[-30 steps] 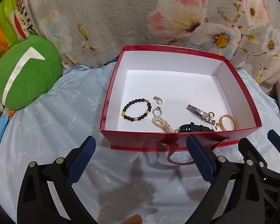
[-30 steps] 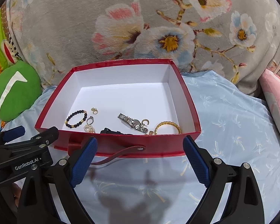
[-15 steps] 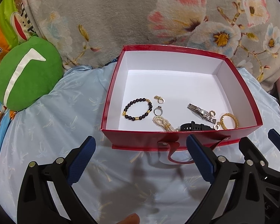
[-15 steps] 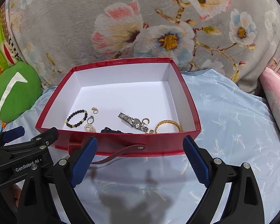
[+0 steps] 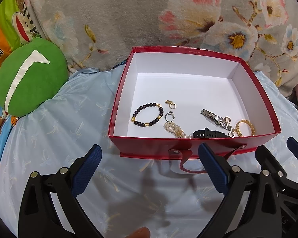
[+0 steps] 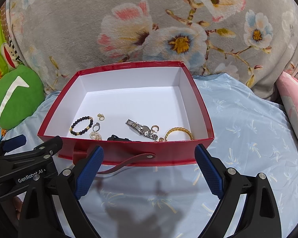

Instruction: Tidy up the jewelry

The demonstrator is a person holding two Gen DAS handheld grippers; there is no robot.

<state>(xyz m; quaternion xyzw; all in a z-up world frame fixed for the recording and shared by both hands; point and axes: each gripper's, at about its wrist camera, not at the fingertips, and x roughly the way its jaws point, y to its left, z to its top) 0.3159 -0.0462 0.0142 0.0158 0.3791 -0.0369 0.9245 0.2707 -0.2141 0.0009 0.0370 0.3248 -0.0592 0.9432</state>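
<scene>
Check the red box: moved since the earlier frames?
No. The red box keeps its place against the green cushion and floral blanket; the slight drift shifts them all together, so it's the camera.

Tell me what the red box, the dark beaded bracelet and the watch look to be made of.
Red box: likely glossy cardboard, thin walls, white matte inside.
Dark beaded bracelet: round dark beads, possibly stone or wood, with gold spacers.
Watch: shiny silver links, apparently metal.

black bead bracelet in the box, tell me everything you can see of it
The black bead bracelet is a closed loop of round dark beads broken by a few gold-coloured spacers. It lies flat on the white floor of the red box, in the near left part. A silver ring lies just right of it; contact is unclear. Nothing grips it.
</scene>
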